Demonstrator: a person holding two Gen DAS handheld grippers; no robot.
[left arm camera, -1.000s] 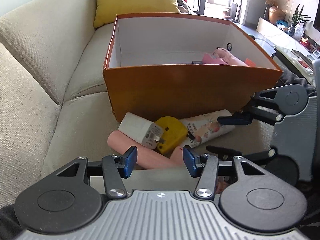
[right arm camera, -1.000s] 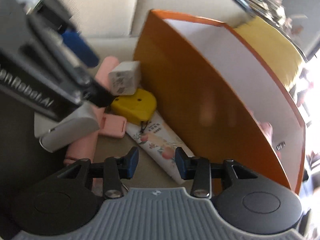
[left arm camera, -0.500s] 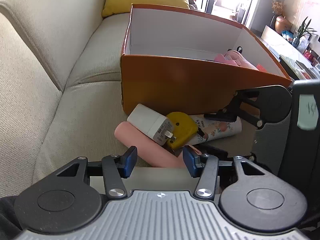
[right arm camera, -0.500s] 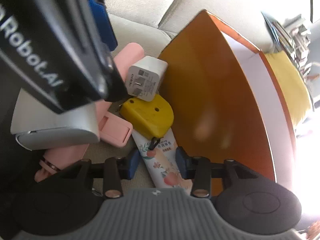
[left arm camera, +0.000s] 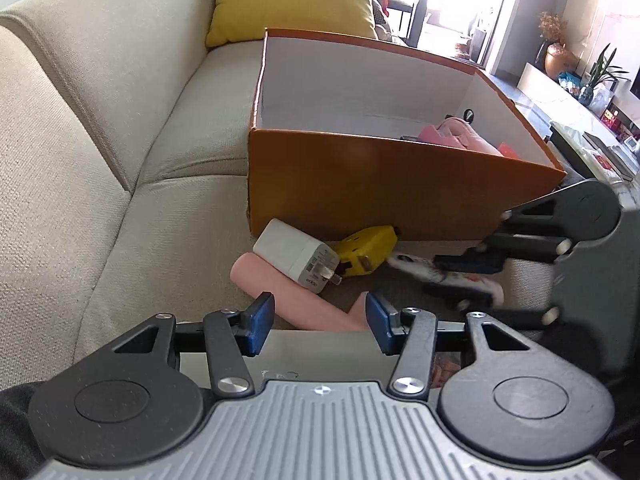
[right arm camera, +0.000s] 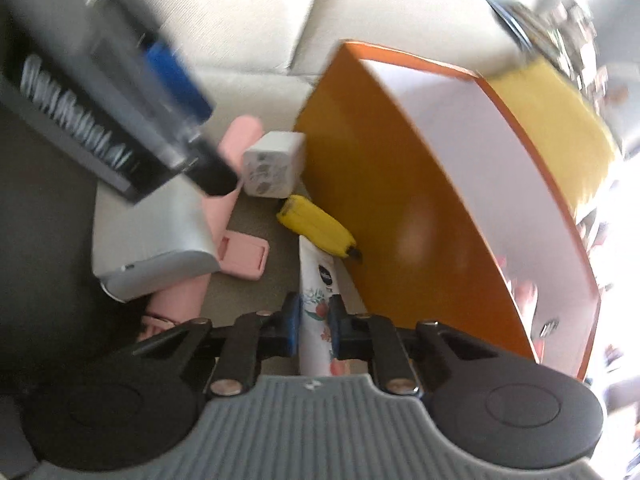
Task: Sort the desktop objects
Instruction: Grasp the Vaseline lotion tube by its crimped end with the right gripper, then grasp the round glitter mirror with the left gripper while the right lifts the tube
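Beige woven fabric of the sofa (left arm camera: pixel 100 128) fills the left of the scene, with a yellow cushion (left arm camera: pixel 292 0) at the far end. On the seat stands an open orange cardboard box with white inner walls (left arm camera: pixel 400 196); pink items (left arm camera: pixel 460 138) lie in its right part. Just before the box's near wall, left to right, lie a pink cylindrical roll (left arm camera: pixel 288 300), a white wall charger with metal prongs (left arm camera: pixel 296 254) resting on that roll, a yellow rounded plastic gadget (left arm camera: pixel 370 250) touching the box, and a white tube printed with peaches (left arm camera: pixel 444 278).

The left gripper (left arm camera: pixel 320 320) hovers near the roll, jaws spread apart and holding nothing. The right gripper (right arm camera: pixel 314 322) is clamped onto the peach-printed tube (right arm camera: pixel 316 300), whose far end meets the yellow gadget (right arm camera: pixel 316 226).

The right wrist view, blurred, alone shows a flat pink rectangular piece (right arm camera: pixel 242 258) near the roll (right arm camera: pixel 236 148) and the grey body of the left gripper above it. The left wrist view alone shows the box's inside and the room beyond.
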